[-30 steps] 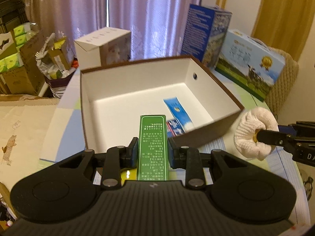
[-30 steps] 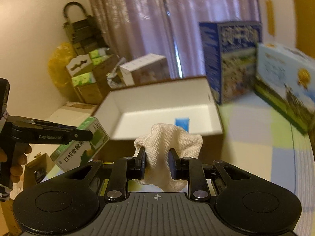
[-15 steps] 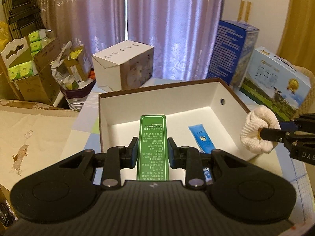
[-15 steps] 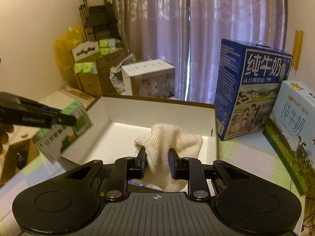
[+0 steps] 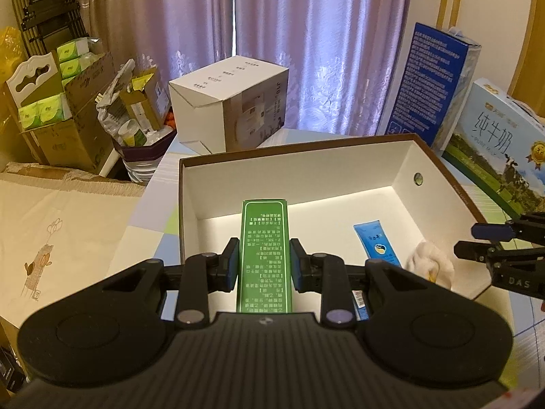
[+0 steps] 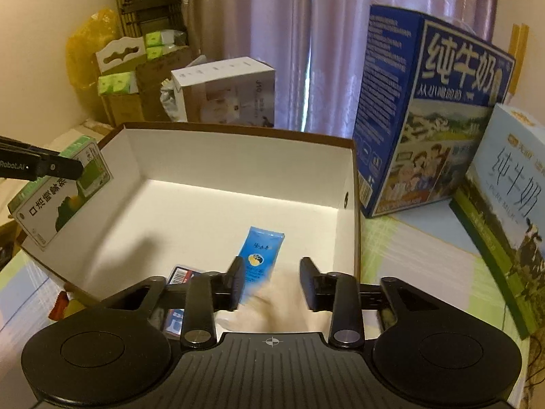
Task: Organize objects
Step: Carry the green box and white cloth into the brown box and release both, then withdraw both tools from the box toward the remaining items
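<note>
My left gripper [image 5: 263,243] is shut on a long green box [image 5: 264,225] and holds it over the near left part of an open white carton with a brown rim [image 5: 299,151]. A blue tube [image 5: 374,245] lies on the carton's floor. My right gripper [image 6: 272,266] hangs over the carton's near right corner with its jaws opening. The white knitted cloth [image 6: 282,303] shows blurred below them, free of the pads, and lies in that corner [image 5: 431,262]. From the right wrist, the green box [image 6: 61,197] hangs at the carton's left wall.
Two milk cases stand right of the carton, a dark blue one [image 6: 425,112] and a pale one [image 6: 511,187]. A white box [image 5: 231,102] sits behind it. Cardboard boxes with green packs [image 5: 68,112] crowd the far left. A red-and-blue pack [image 6: 180,274] lies by the tube.
Both grippers moved forward over the carton. The right gripper's jaws parted and the white cloth dropped from them into the carton's right corner. The left still grips the green box.
</note>
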Demonstrator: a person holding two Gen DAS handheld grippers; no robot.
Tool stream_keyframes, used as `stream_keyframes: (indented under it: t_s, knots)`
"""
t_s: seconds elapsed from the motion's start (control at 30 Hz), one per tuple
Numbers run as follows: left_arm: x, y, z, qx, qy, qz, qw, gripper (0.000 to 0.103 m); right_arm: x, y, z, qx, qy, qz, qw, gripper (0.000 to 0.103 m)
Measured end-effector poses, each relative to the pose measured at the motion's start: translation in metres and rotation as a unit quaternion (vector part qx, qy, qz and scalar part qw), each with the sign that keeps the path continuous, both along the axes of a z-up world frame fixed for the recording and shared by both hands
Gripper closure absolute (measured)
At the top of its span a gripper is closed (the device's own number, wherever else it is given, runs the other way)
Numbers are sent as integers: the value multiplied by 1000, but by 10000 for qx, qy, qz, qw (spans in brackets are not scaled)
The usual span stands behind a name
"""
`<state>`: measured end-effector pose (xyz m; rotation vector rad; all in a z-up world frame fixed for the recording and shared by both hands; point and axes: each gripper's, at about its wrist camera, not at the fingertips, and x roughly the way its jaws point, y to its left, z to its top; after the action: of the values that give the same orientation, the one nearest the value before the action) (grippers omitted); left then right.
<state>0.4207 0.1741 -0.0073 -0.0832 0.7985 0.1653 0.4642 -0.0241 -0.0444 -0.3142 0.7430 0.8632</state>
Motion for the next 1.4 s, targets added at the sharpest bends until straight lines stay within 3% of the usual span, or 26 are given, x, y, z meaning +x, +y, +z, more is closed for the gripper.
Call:
stream_keyframes:
  t_s: [0.47, 0.53, 0.57, 0.8, 0.87, 1.03, 1.4]
  knots:
    - [18, 9, -32, 6, 169, 65, 9998, 78, -1, -8, 1, 146, 162, -201, 9996, 62]
    - [19, 10, -34, 42, 167, 76, 9998, 72, -3, -10, 1, 119, 191, -216, 9995, 62]
    - [20, 10, -35, 36, 177, 52, 9998, 62, -4, -10, 1, 92, 218, -218, 9995, 62]
    - [8, 12, -34, -25, 256, 67, 9996, 43, -17, -18, 10, 139, 262, -222, 9993, 54]
    - [3, 11, -31, -40, 276, 1, 9996, 29, -22, -21, 13, 157, 287, -252, 9991, 53]
    - [-12, 2, -23, 133, 324, -145, 9993, 27, -35, -28, 19, 195, 356, -317, 9987, 49]
    - [-54, -11, 2, 112, 223, -161, 9996, 9, -69, -45, 33, 382, 472, -559, 9966, 45]
